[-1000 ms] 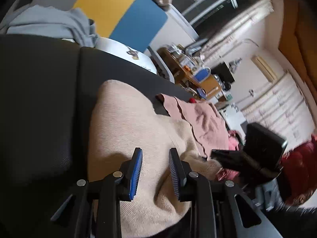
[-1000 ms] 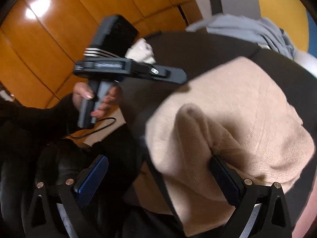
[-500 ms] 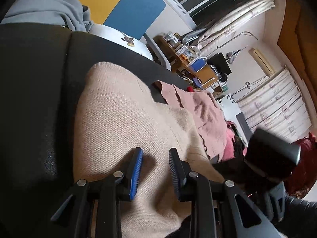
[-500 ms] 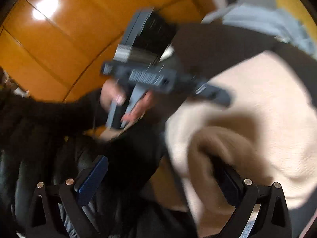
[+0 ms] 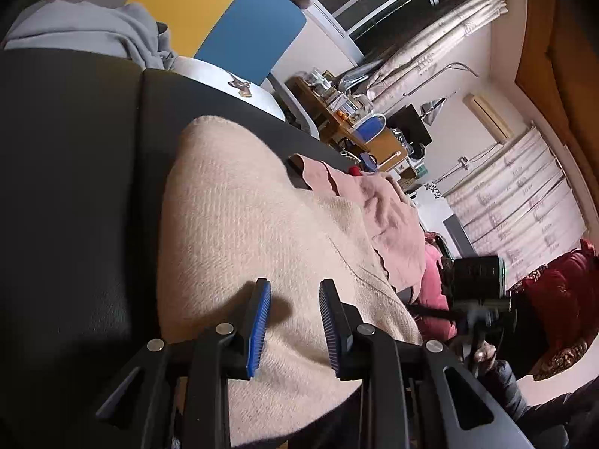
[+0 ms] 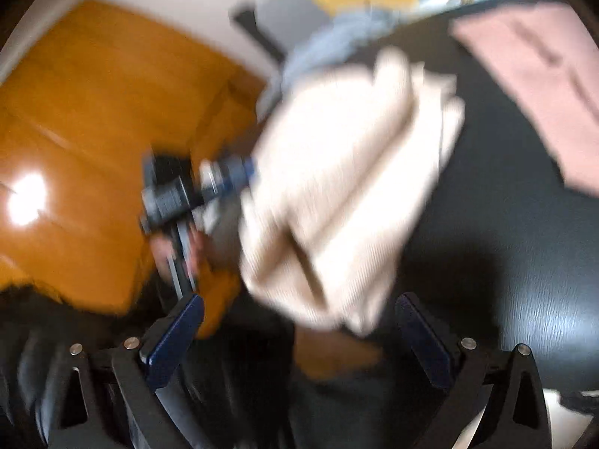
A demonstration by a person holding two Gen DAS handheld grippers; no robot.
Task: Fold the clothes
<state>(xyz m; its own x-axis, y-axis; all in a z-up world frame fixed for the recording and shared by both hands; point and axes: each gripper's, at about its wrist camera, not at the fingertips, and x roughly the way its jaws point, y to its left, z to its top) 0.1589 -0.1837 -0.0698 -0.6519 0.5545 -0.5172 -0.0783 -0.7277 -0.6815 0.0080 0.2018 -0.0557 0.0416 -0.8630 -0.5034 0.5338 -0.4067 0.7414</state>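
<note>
A beige knit sweater (image 5: 239,224) lies on the black table (image 5: 75,187); in the blurred right wrist view the sweater (image 6: 337,187) looks folded into a thick bundle. My left gripper (image 5: 294,299) hovers low over its near part, jaws partly apart, with only flat fabric showing in the gap and nothing pinched. My right gripper (image 6: 299,321) stands wide open at the bundle's near corner, and no pad touches cloth. Its black housing (image 5: 477,277), held in a hand, sits off the table's right side. The left gripper's body (image 6: 179,194) shows blurred at the bundle's left edge.
A dusty pink garment (image 5: 389,217) lies on the table beyond the sweater, also visible as the pink garment (image 6: 543,75) at the upper right. A grey garment (image 5: 93,33) is heaped at the far edge. Orange wood panelling (image 6: 75,149) stands to the left. A red cushion (image 5: 554,299) sits far right.
The right gripper swung sideways and rolled; the sweater fold that lay against its right finger is now clear of it. The left gripper hardly shifted.
</note>
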